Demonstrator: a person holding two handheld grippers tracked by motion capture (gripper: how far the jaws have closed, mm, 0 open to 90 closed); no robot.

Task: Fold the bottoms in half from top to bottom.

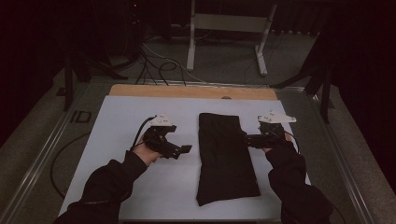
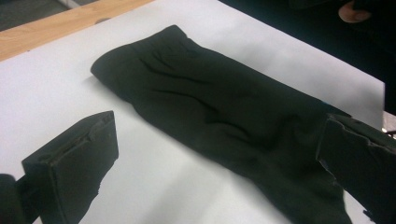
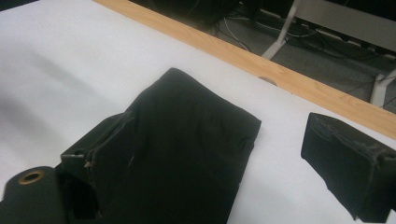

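**Folded cloth between two grippers**

A folded black cloth [image 1: 226,156] lies lengthwise on the white surface [image 1: 116,116]. The left gripper [image 1: 180,150] hovers just beside its left edge — jaws apart. The right gripper [image 1: 246,139] sits at the cloth's right edge.

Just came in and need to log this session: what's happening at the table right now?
A person works on a black garment, folded into a long strip on the white sheet that covers the table. Each hand has a hand-held gripper. The left hand-held gripper is open just left of the cloth, apart from it. The right hand-held gripper is at the cloth's right edge, jaws apart, one over the fabric. Nothing is lifted yet.
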